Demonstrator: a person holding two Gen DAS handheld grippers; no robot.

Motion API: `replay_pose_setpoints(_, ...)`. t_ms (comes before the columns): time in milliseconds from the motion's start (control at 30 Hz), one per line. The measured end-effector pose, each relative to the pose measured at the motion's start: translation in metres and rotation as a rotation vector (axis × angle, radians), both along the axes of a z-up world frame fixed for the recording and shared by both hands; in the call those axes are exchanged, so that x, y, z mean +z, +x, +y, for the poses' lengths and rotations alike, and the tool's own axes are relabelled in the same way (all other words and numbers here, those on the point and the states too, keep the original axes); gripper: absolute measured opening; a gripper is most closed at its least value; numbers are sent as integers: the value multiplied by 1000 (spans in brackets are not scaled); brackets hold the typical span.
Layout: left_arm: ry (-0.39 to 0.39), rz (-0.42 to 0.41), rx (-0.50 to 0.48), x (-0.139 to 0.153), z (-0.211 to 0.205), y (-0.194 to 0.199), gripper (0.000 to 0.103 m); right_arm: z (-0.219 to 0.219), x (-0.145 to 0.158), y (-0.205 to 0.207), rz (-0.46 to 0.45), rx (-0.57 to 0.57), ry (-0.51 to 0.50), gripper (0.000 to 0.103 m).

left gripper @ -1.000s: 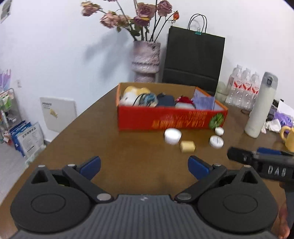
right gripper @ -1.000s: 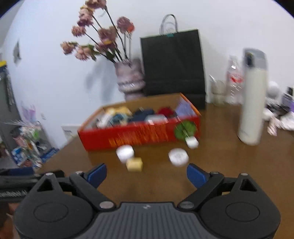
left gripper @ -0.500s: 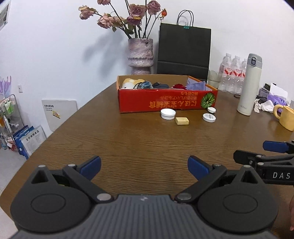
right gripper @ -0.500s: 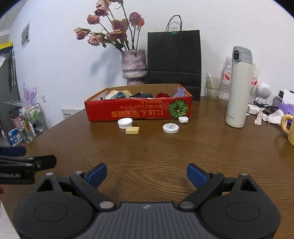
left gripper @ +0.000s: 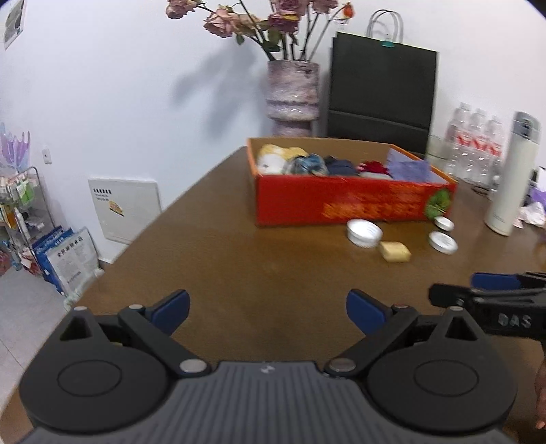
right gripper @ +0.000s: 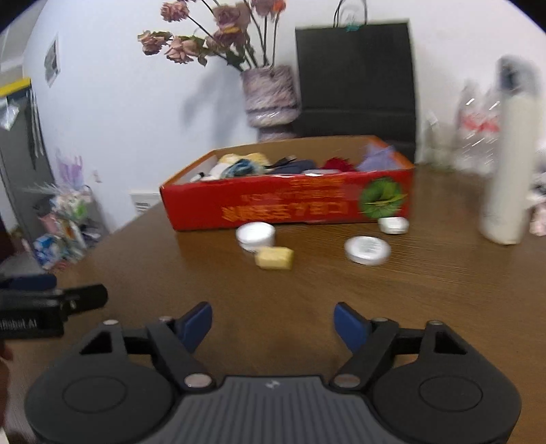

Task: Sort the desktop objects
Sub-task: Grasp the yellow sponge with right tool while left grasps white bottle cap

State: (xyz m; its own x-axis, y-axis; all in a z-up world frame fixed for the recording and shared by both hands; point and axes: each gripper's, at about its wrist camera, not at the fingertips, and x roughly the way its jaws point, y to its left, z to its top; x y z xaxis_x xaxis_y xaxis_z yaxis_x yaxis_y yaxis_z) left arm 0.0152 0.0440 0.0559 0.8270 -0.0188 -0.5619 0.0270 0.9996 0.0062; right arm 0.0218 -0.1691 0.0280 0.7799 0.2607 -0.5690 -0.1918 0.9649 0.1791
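- Two claws hover over the table [left gripper: 239,273], both empty.
- Left claw [left gripper: 268,307]: spread wide.
- Right claw [right gripper: 273,324]: spread but closing.
- Ahead of them, by the red box [right gripper: 290,205]: white jar [right gripper: 256,235], yellow block [right gripper: 274,258], two tins [right gripper: 367,250].

We look across a brown wooden table [left gripper: 266,259] with a rounded edge, set against a plain white wall [left gripper: 119,85] that carries the soft shadow of a bouquet. At the table's far end we see a mottled purple vase [left gripper: 292,92] of dried pink roses [left gripper: 245,17] and, beside it, a black paper bag [left gripper: 382,88] with looped handles. On the left we make out a pale tiled floor [left gripper: 20,307], a wire rack [left gripper: 20,205] of packets, blue booklets [left gripper: 65,256] leaning near it, and a white panel [left gripper: 124,211] low on the wall. The light is even, and both views are blurred
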Motion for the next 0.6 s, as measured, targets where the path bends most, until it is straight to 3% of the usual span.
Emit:
replay_pose_setpoints(233,10,14,-90,6,0,51,101,34,-16,79,42,-7,-72,57)
replay_pose_setpoints(333,24,29,-120,0,-10,71,98,36,-20,84,6,-32,-120,30)
replay_pose_setpoints(600,-37,95,-293,-20,-58,124,77,-12,-8,79,-36,-136,-5,30)
